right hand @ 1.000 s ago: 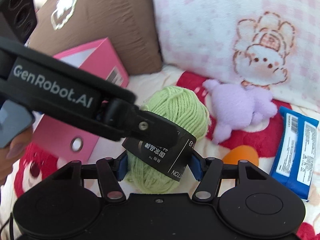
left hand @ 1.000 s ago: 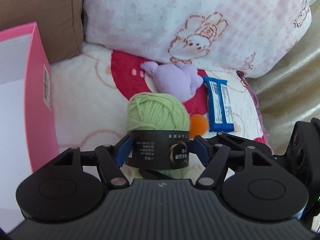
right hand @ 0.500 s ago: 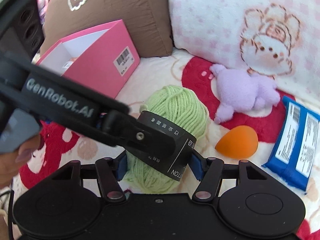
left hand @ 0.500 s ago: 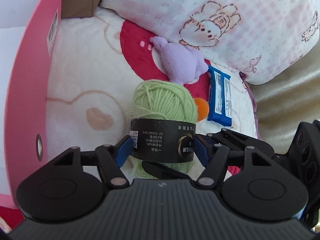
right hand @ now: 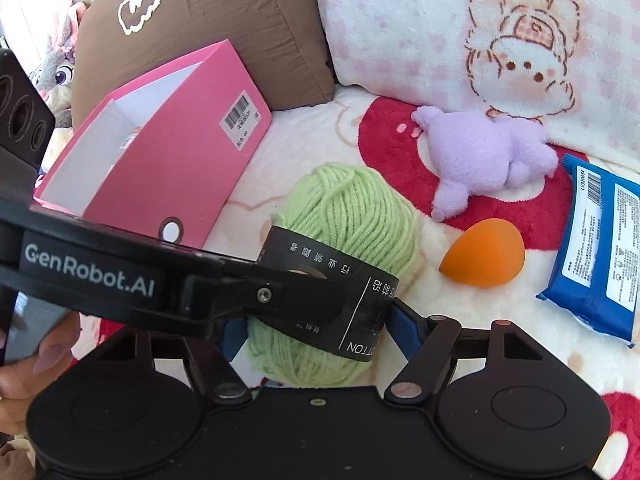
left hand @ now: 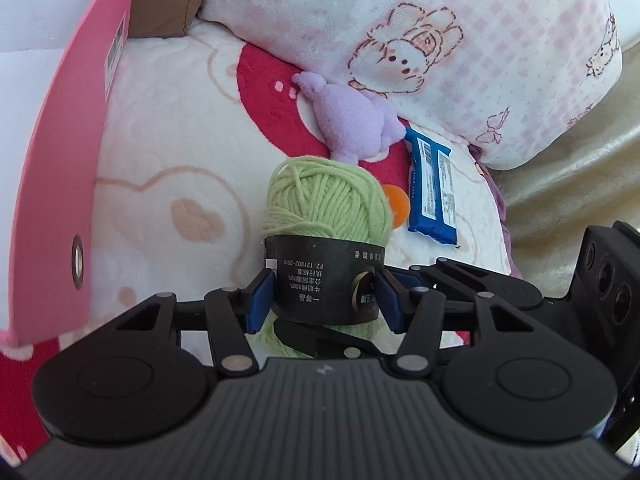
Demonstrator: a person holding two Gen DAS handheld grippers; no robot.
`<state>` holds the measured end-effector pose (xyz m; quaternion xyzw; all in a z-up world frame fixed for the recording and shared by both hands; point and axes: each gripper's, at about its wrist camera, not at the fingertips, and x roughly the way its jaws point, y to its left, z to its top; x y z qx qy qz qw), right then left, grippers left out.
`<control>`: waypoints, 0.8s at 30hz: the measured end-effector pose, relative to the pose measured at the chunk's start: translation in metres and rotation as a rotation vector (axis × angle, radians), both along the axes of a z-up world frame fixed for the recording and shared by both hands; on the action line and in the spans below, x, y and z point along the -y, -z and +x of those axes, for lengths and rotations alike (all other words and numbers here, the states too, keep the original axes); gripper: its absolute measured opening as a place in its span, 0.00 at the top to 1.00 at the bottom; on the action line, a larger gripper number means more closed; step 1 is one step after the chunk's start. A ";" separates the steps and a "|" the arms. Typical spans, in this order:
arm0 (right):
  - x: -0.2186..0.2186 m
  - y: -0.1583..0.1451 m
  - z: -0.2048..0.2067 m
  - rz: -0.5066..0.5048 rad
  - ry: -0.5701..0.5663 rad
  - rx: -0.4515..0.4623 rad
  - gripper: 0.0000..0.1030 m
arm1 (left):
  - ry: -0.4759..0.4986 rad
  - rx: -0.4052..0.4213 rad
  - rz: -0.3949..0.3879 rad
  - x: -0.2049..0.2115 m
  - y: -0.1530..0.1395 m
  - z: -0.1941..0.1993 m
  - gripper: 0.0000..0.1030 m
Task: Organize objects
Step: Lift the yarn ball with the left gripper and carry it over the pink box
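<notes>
Left wrist view first: we see our left gripper point(left hand: 325, 299) with its blue pads point(left hand: 262, 300) pressed against the black paper band of the green yarn ball point(left hand: 326, 204). Its jaws have just been closing, and they now stand narrow and clamped on that band, so we hold the yarn here. The yarn sits low over the fleecy blanket point(left hand: 168, 152), just right of the pink file box point(left hand: 60, 184), which lies on its side with its open top toward us.

From the right wrist view, our right gripper point(right hand: 316, 330) has the same yarn ball between its fingers, and its jaws have just been opening. The right pad point(right hand: 404, 324) looks just clear of the band, though the left gripper's arm crosses in front and hides the other pad, so we take this hold as probably let go.

Beyond the yarn lie an orange sponge egg point(right hand: 484, 258), a purple plush toy point(right hand: 484, 158) and a blue snack packet point(right hand: 596, 248). A pink checked pillow point(right hand: 440, 20) and a brown cushion point(right hand: 208, 20) back the scene.
</notes>
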<state>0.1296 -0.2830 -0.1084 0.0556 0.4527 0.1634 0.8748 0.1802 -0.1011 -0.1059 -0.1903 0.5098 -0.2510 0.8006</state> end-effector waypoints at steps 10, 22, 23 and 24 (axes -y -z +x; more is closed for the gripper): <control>-0.018 -0.017 -0.028 -0.030 -0.052 -0.010 0.25 | 0.017 -0.034 -0.019 -0.016 -0.013 -0.027 0.51; -0.030 -0.056 -0.055 -0.001 -0.059 0.027 0.25 | 0.051 0.028 -0.009 -0.032 -0.057 -0.054 0.51; -0.033 -0.060 -0.057 -0.003 -0.059 0.027 0.25 | 0.057 0.035 -0.006 -0.033 -0.061 -0.057 0.51; -0.035 -0.064 -0.058 -0.001 -0.057 0.026 0.25 | 0.064 0.042 -0.001 -0.034 -0.065 -0.059 0.51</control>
